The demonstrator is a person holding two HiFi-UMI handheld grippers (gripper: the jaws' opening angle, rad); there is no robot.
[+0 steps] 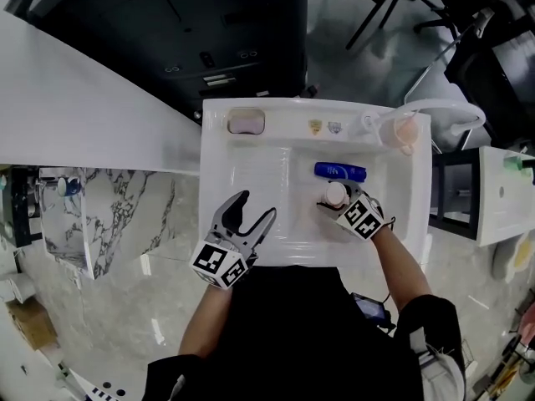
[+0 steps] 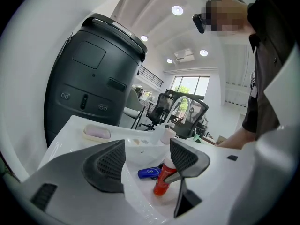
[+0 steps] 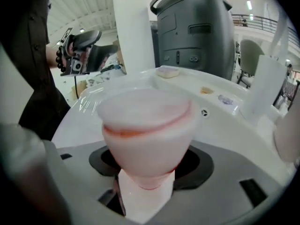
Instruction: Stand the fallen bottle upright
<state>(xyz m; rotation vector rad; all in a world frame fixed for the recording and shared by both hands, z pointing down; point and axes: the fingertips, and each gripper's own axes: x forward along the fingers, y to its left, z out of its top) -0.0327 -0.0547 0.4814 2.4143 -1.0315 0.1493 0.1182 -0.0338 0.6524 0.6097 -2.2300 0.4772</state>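
Where the bottle shows side-on, in the left gripper view, it has a red body under a broad white cap; seen close from the right gripper view, that cap looks milky with a pink tinge and flares wider than the neck below it. It stands nearly upright, leaning slightly, in the bowl of a white sink, towards the bowl's front right. A blue bottle lies on its side just behind it. A pink soap sits on the sink's back left corner, and a white tap curves over the back right corner. Behind the sink stands a big dark machine; the floor is grey-veined marble.

The right gripper has its jaws closed on the bottle, just below the cap. The left gripper hangs over the sink's front edge, left of the bottle and apart from it, jaws wide with nothing gripped
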